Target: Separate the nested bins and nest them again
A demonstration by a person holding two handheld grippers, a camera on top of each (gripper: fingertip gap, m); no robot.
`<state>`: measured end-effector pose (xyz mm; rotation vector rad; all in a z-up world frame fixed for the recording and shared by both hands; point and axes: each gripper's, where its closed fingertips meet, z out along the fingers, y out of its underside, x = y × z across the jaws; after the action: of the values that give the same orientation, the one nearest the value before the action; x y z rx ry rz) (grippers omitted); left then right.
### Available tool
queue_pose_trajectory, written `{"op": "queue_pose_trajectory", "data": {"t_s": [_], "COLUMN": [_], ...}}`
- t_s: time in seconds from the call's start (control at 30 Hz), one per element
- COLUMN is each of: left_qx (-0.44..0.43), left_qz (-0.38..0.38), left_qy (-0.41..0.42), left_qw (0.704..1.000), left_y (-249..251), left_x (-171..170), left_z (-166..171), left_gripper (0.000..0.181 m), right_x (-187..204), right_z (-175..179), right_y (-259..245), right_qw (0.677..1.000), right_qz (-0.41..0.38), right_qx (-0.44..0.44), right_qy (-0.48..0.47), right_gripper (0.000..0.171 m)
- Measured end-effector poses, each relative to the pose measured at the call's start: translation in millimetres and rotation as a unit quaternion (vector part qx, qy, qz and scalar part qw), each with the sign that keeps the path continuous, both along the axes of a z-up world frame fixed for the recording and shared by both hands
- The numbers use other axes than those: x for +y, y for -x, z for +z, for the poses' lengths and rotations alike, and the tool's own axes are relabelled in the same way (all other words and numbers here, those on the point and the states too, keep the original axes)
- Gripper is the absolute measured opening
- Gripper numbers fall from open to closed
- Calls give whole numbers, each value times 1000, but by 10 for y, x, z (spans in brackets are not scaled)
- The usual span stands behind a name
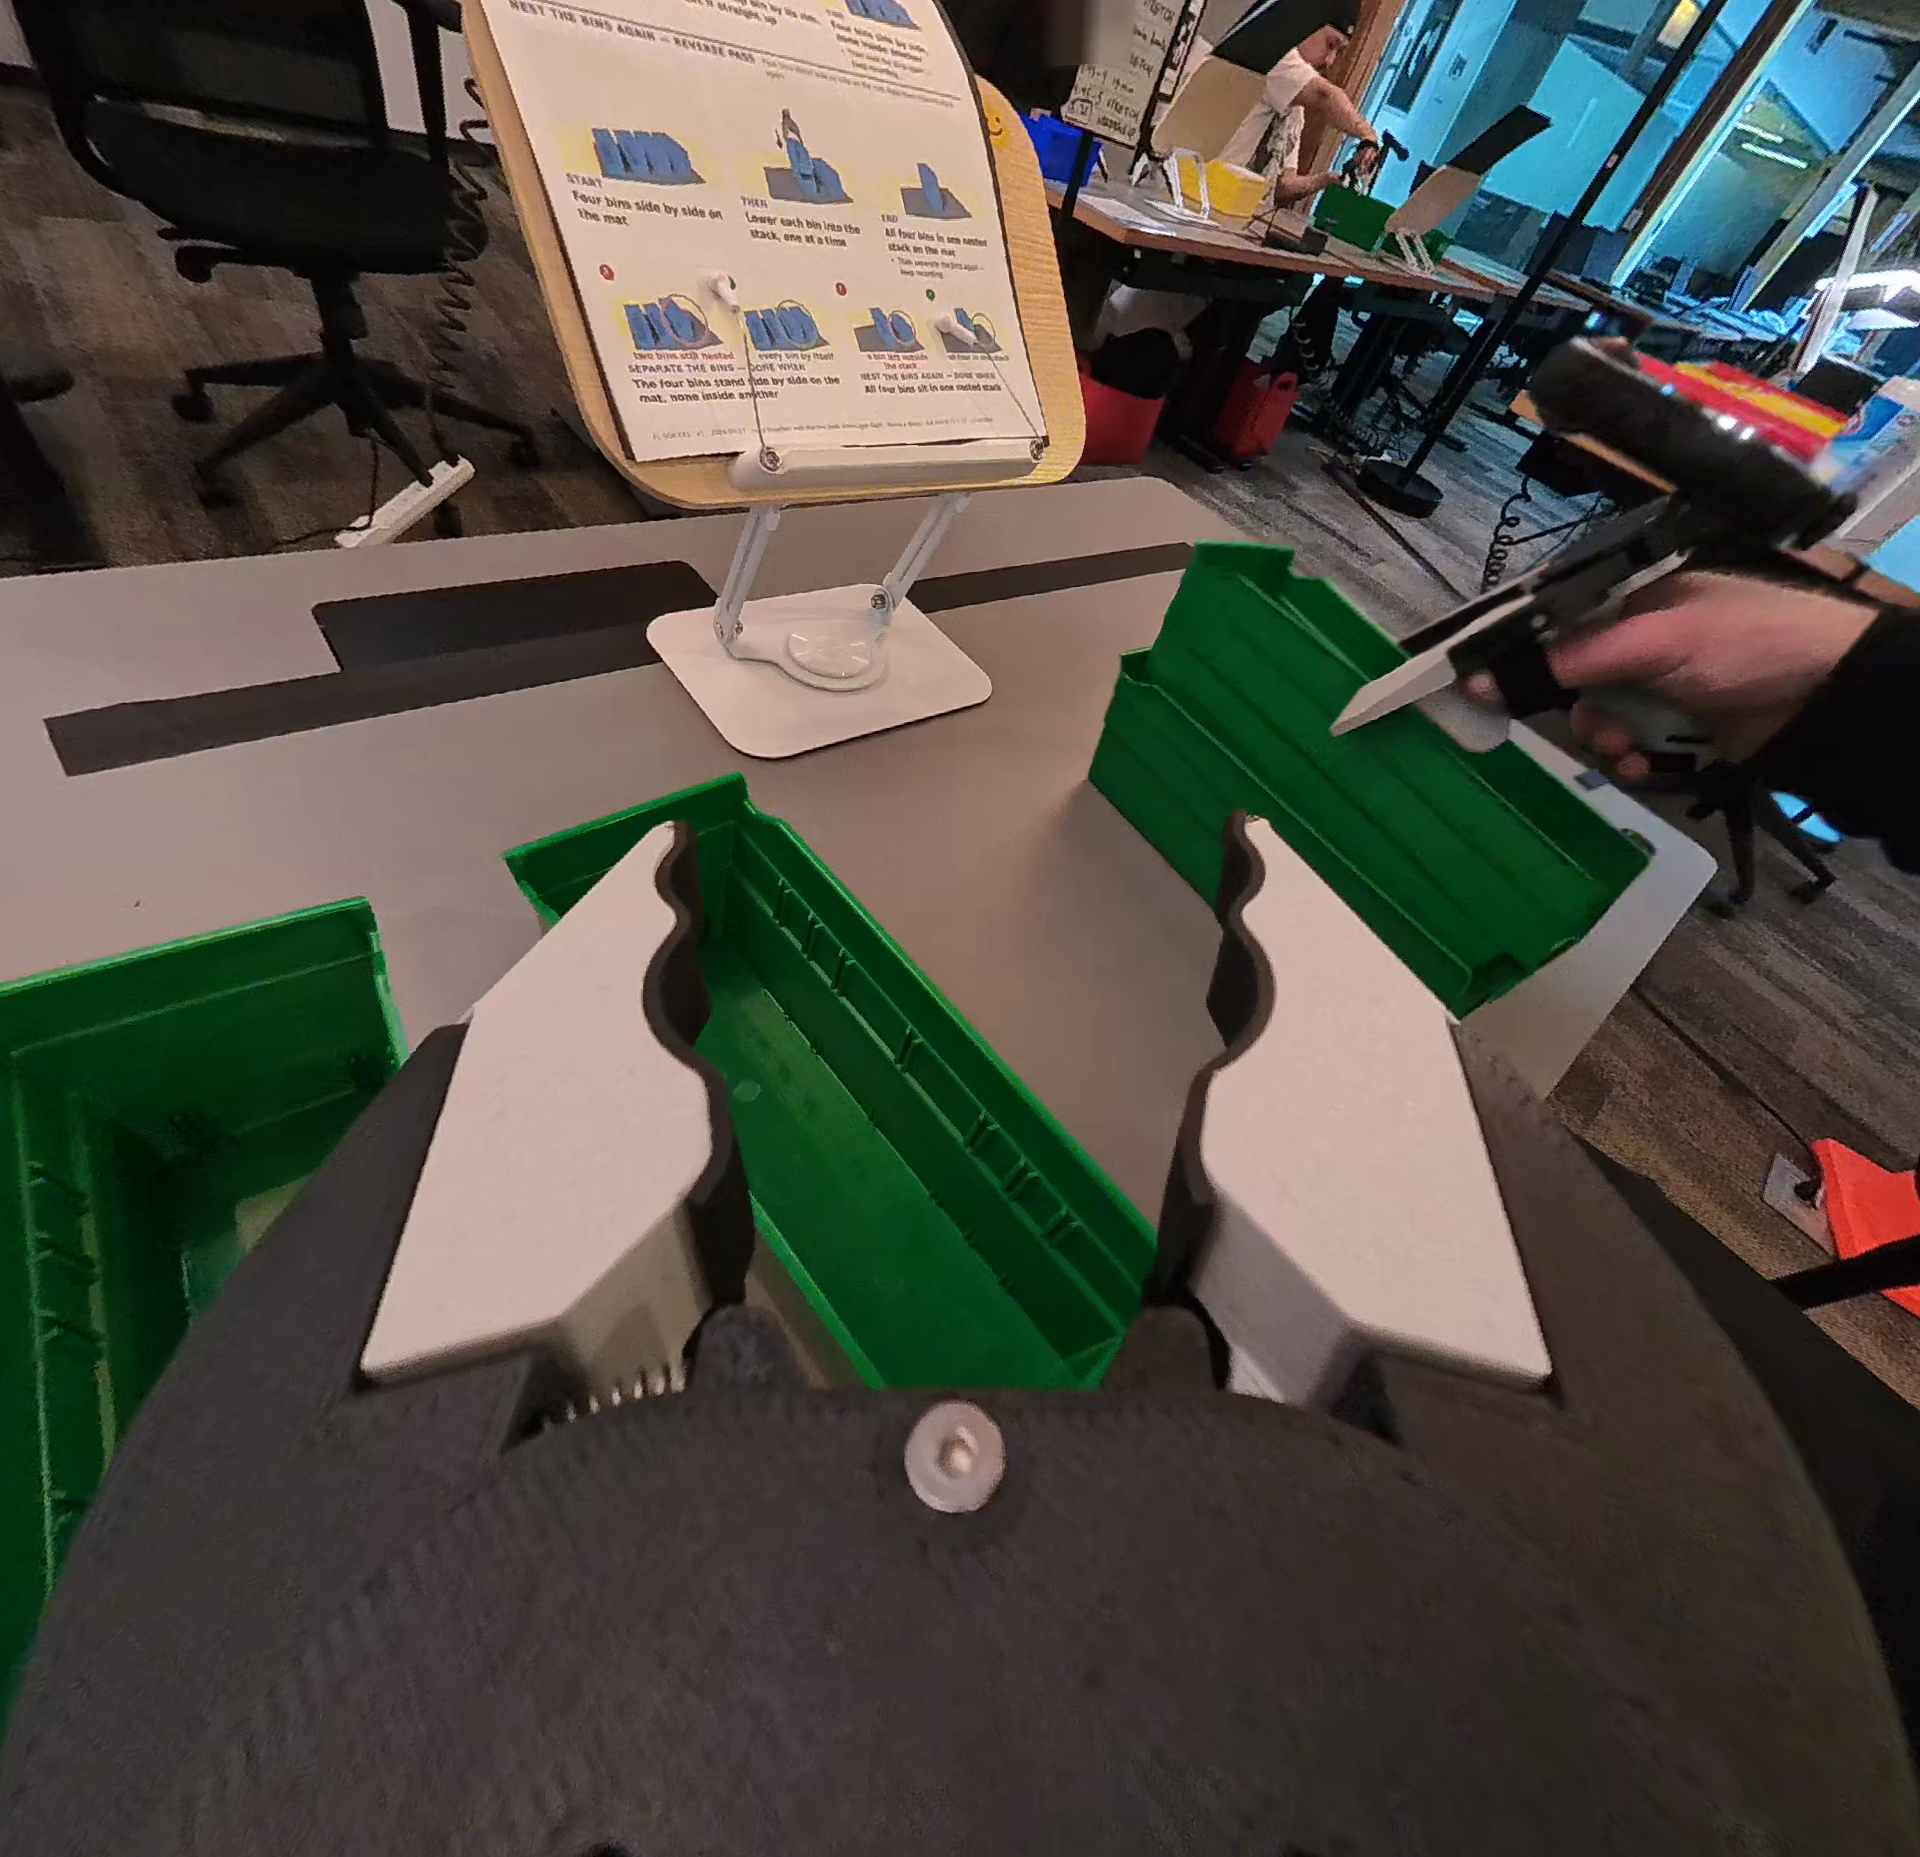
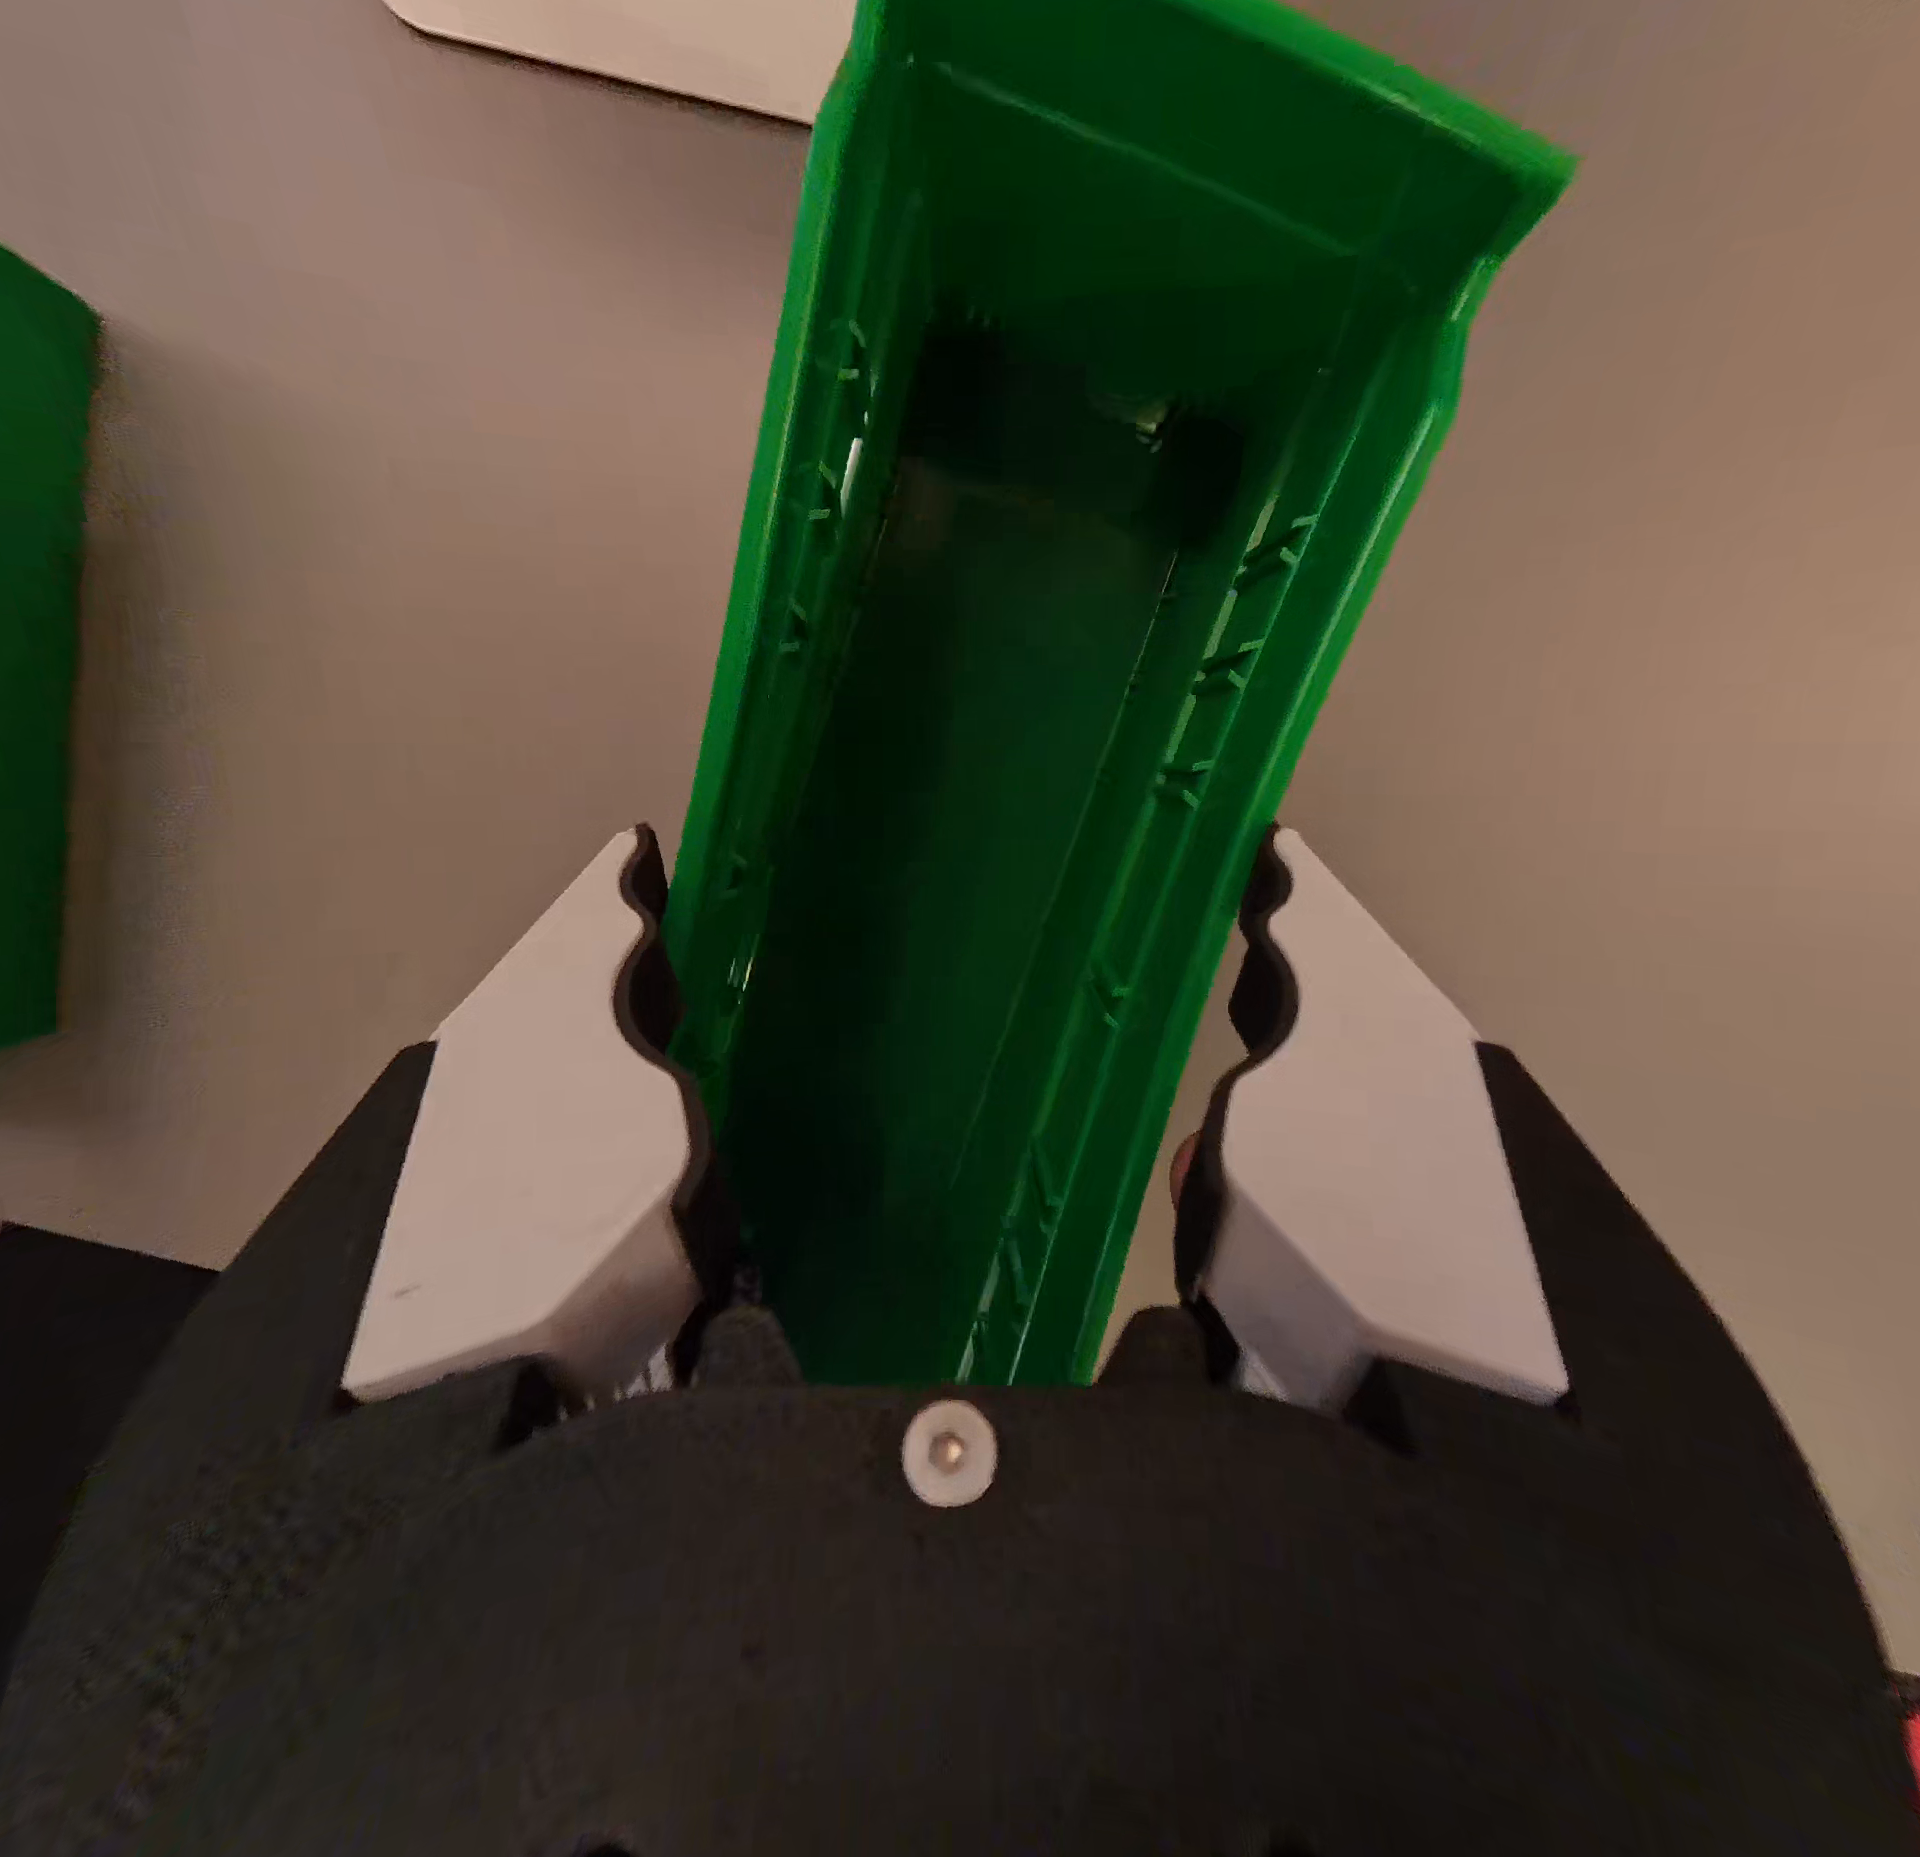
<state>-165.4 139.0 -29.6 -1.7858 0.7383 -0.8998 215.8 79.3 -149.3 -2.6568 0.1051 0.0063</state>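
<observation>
A single long green bin [image 1: 914,1111] lies on the grey table [image 1: 987,872], straight under my left gripper [image 1: 956,836]. That gripper is open and empty, with its left finger over the bin's left wall. Another green bin [image 1: 156,1132] sits at the left edge. A stack of nested green bins [image 1: 1351,799] stands at the right. In the right wrist view, my right gripper [image 2: 958,841] is open with one finger on each side of the stack's [image 2: 1039,664] near end. The right gripper also shows in the left wrist view [image 1: 1392,701], held by a hand over the stack.
A white stand [image 1: 821,685] holding an instruction sheet on a wooden board [image 1: 790,207] is at the table's back middle; its base shows in the right wrist view [image 2: 623,31]. A dark strip [image 1: 416,654] runs along the back. The table's right edge [image 1: 1621,976] is just past the stack. An office chair [image 1: 281,176] stands behind.
</observation>
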Motion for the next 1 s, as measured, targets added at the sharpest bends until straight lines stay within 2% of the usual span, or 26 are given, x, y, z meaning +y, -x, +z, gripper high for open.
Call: {"op": "queue_pose_trajectory", "data": {"t_s": [0.17,0.27,0.57,0.67,0.83,1.0], "left_qx": [-1,-4,3,6,14,12], "left_qz": [6,10,10,7,3,7], "left_qy": [6,12,22,24,24,27], "left_qw": [1000,1000,1000,1000,1000,1000], "left_y": [60,105,85,50,19,56], "left_x": [40,69,99,94,76,93], "left_z": [-42,-76,-174,-201,-222,-237], "left_gripper": [98,97,97,97,97,96], "right_x": [55,141,217,248,237,209], "right_z": [-301,-310,-173,-56,-282,-401], "right_y": [36,25,-52,-34,-68,-50], "right_qw": [999,1000,998,997,998,998], "right_qz": [14,9,2,8,-7,12], "right_qx": [-21,-25,-38,-46,-37,-42], "right_qy": [22,8,-45,-64,-50,-36], "right_gripper": [113,119,106,109,118,128]}}
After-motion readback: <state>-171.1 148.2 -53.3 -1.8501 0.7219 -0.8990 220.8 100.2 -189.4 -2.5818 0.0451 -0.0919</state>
